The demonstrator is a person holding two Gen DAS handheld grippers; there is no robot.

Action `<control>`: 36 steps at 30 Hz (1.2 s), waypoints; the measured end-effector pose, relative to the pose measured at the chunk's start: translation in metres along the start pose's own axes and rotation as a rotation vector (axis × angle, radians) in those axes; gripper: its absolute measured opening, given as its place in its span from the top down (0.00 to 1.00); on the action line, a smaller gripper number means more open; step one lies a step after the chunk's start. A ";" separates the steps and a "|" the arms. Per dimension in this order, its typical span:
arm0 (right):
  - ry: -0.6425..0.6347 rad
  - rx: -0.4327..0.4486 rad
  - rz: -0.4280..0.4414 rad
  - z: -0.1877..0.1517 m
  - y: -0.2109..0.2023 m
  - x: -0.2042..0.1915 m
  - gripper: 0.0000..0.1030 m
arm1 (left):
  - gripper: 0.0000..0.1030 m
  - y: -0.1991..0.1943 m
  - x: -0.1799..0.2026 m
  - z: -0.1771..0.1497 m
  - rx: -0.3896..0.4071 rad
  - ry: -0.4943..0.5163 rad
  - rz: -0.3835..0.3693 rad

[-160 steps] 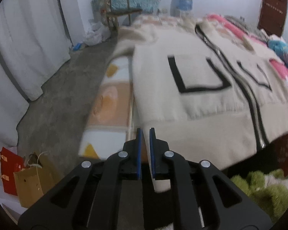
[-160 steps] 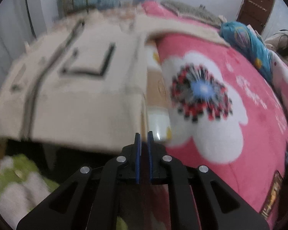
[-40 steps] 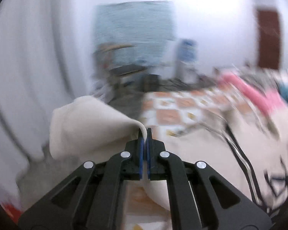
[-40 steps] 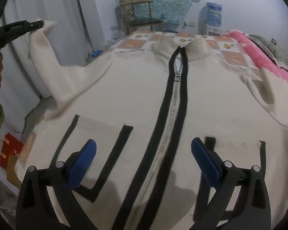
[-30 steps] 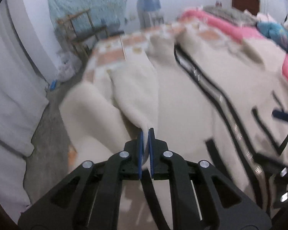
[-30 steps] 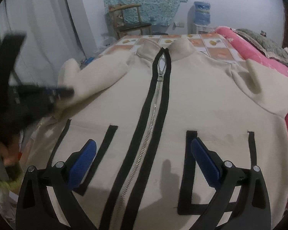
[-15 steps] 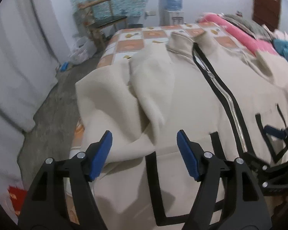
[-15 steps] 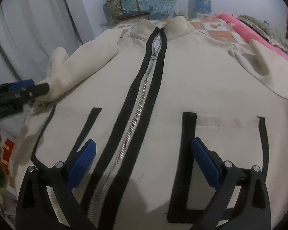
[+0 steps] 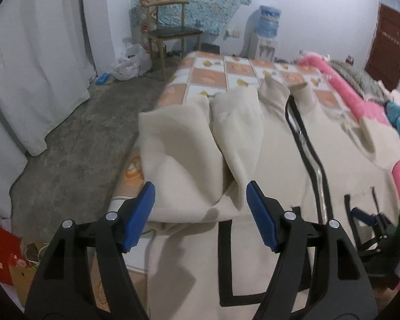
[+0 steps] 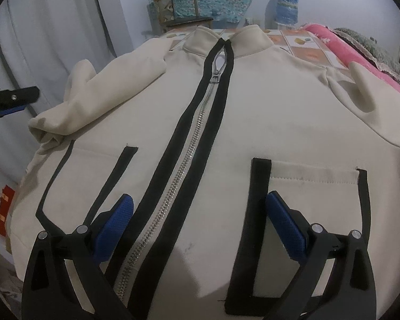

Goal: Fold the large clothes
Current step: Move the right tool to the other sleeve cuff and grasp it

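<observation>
A cream zip jacket point(image 10: 280, 120) with black trim lies face up on the bed, its zipper point(image 10: 197, 133) shut. Its left sleeve point(image 9: 234, 128) lies folded back over the chest, bunched near the bed's edge point(image 10: 106, 93). My left gripper point(image 9: 201, 194) hovers open just short of that sleeve, with nothing between its blue pads. It also shows at the left edge of the right wrist view point(image 10: 13, 98). My right gripper point(image 10: 200, 205) stands open low over the jacket's lower front, straddling the zipper and the right pocket point(image 10: 312, 186). The far sleeve point(image 10: 365, 96) lies out to the right.
The bed has a checked orange sheet point(image 9: 226, 69) and a pink blanket point(image 9: 341, 85) on the right. A wooden chair point(image 9: 173, 34) and a water dispenser point(image 9: 266, 26) stand by the far wall. White curtains point(image 9: 34, 53) hang on the left. Paper bags point(image 9: 2, 248) sit on the floor.
My left gripper opened and let go of the sleeve, which now lies folded on the jacket, then drew back and up. My right gripper sank closer to the jacket, still open.
</observation>
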State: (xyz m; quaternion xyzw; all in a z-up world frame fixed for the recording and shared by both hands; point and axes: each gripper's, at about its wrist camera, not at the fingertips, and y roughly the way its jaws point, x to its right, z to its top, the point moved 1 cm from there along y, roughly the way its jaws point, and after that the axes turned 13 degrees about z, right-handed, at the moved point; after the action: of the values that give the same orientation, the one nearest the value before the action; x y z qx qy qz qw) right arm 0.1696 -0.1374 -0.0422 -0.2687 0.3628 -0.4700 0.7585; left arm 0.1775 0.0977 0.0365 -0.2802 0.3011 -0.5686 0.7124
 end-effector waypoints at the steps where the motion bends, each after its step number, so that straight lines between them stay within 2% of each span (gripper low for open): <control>1: 0.006 -0.002 0.004 0.000 -0.001 0.001 0.06 | 0.34 -0.005 -0.007 0.002 0.013 -0.020 -0.013; 5: 0.047 0.012 0.011 0.003 -0.010 0.006 0.06 | 0.31 -0.019 -0.040 0.007 0.051 -0.122 -0.043; 12: 0.058 0.055 0.051 0.009 -0.049 0.002 0.06 | 0.31 -0.010 -0.090 0.004 0.040 -0.296 -0.106; 15: 0.004 0.062 0.081 0.010 -0.075 -0.008 0.06 | 0.31 0.002 -0.096 -0.003 0.020 -0.322 -0.125; 17: -0.024 0.047 0.130 0.015 -0.089 -0.015 0.06 | 0.32 0.011 -0.096 -0.009 0.002 -0.328 -0.123; 19: -0.042 0.020 0.203 0.028 -0.096 -0.022 0.06 | 0.39 0.018 -0.090 -0.016 -0.004 -0.302 -0.111; 21: -0.063 0.000 0.237 0.043 -0.095 -0.030 0.06 | 0.41 0.019 -0.081 -0.024 0.008 -0.264 -0.096; 23: -0.083 -0.033 0.284 0.063 -0.083 -0.040 0.06 | 0.42 0.017 -0.069 -0.032 0.026 -0.214 -0.102; 26: -0.109 -0.061 0.342 0.093 -0.059 -0.050 0.06 | 0.44 0.015 -0.052 -0.043 0.053 -0.148 -0.072; 28: -0.098 -0.087 0.336 0.115 -0.032 -0.053 0.06 | 0.49 0.016 -0.042 -0.050 0.055 -0.112 -0.076; 34: -0.040 -0.180 0.278 0.179 0.066 -0.059 0.16 | 0.52 0.027 -0.018 -0.067 0.039 -0.023 -0.070; 36: -0.064 -0.176 0.243 0.195 0.085 -0.069 0.17 | 0.53 0.033 -0.012 -0.071 0.026 -0.002 -0.074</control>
State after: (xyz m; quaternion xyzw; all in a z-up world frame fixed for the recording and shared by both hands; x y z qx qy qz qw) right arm 0.3496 -0.0267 0.0305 -0.3032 0.4080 -0.3322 0.7945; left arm 0.1435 0.1118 -0.0335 -0.2828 0.2823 -0.5981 0.6947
